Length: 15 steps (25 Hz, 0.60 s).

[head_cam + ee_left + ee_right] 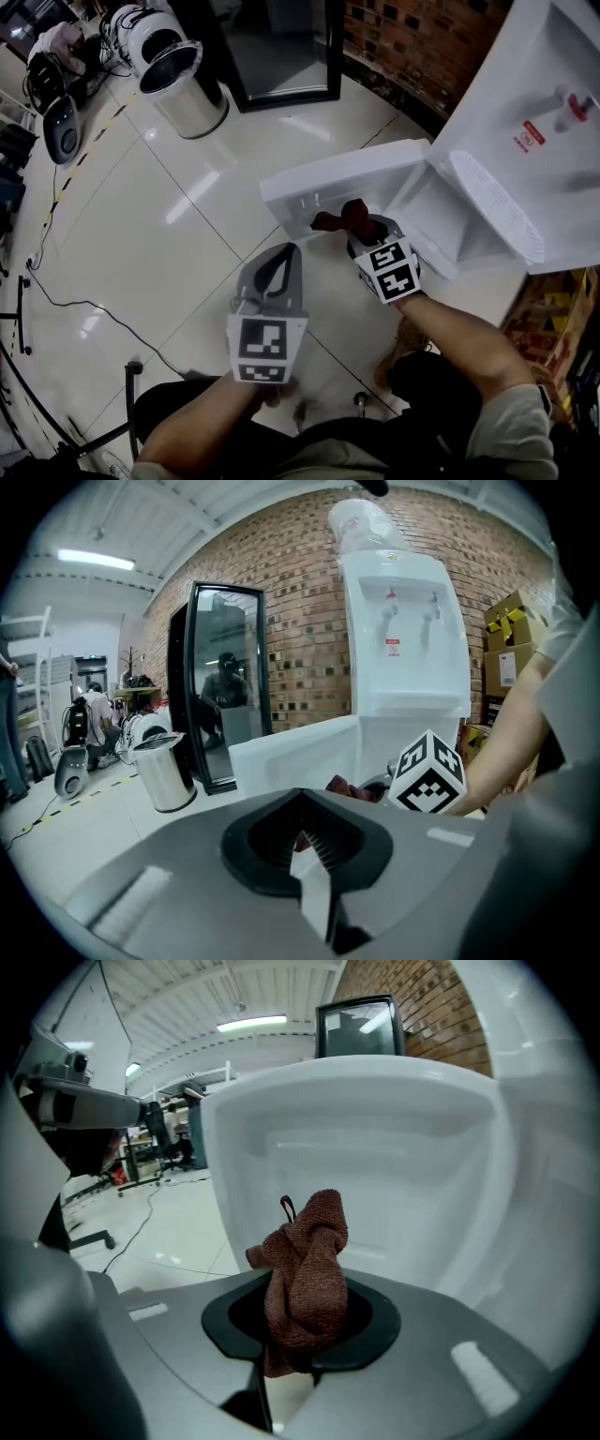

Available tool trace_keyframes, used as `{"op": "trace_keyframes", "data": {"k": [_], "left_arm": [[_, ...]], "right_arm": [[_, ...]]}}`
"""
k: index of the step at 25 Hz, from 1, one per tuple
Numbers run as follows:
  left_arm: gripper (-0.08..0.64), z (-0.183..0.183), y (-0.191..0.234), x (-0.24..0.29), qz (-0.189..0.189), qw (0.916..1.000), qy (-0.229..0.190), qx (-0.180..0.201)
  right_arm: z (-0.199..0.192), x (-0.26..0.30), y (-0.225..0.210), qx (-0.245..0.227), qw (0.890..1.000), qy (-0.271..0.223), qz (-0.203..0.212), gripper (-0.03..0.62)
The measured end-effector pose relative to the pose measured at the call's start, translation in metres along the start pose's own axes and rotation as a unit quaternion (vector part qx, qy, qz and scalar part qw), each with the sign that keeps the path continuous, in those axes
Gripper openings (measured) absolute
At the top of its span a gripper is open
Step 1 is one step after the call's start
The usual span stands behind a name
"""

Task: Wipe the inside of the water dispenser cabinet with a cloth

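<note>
Reddish-brown terry cloth (305, 1279) is sitting bunched between the jaws of the right gripper (364, 232). The jaws are standing partly apart and pressing on the cloth from both sides. A twisted wad of it is sticking up and forward past the fingertips, and a small dark hanging loop is showing at its top. In the head view the cloth (339, 219) is lying against the swung-open white plastic cabinet door (337, 183) of the tall white water dispenser (525, 84), just left of the cabinet opening below the ribbed drip tray (497, 206). In the right gripper view the door's moulded inner face is filling the space straight ahead of the cloth. Whether the cloth is touching it cannot be told.

The left gripper (281, 261) is hanging over the glossy white tiled floor (169, 234), just beside the right one and short of the door. Its jaws are closed tight together and gripping nothing.

A shiny steel cylindrical bin (183, 84) is standing well apart on the floor, near a tall black-framed glass panel (281, 47) that is leaning by the red brick wall (422, 47). Brown cardboard boxes (511, 639) are standing stacked to the right of the dispenser.
</note>
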<state>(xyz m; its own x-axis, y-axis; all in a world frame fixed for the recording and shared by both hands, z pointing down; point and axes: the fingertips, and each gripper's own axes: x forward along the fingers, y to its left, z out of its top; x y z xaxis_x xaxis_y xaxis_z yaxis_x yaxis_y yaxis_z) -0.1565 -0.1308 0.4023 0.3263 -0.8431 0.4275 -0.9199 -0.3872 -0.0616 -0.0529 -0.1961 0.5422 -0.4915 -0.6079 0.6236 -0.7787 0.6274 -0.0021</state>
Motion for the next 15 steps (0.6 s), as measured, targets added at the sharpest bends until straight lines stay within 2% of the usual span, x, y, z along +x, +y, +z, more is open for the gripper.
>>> {"op": "trace_keyframes", "data": {"k": [3, 7, 12, 15], "left_arm": [[0.000, -0.006, 0.013, -0.004, 0.012, 0.9999, 0.006, -0.011], [0.000, -0.008, 0.023, -0.007, 0.018, 0.9995, 0.008, -0.023], [0.000, -0.005, 0.029, -0.009, 0.018, 0.9990, 0.006, -0.039], [0.000, -0.003, 0.030, -0.005, 0.016, 0.9987, 0.011, -0.048]], "right_arm": [[-0.002, 0.016, 0.042, -0.019, 0.998, 0.008, 0.056, 0.107], [-0.006, 0.037, 0.081, -0.036, 0.994, 0.026, 0.105, 0.109], [-0.006, 0.060, 0.125, -0.068, 0.985, 0.035, 0.152, 0.109], [-0.010, 0.070, 0.132, -0.077, 0.983, 0.045, 0.161, 0.108]]}}
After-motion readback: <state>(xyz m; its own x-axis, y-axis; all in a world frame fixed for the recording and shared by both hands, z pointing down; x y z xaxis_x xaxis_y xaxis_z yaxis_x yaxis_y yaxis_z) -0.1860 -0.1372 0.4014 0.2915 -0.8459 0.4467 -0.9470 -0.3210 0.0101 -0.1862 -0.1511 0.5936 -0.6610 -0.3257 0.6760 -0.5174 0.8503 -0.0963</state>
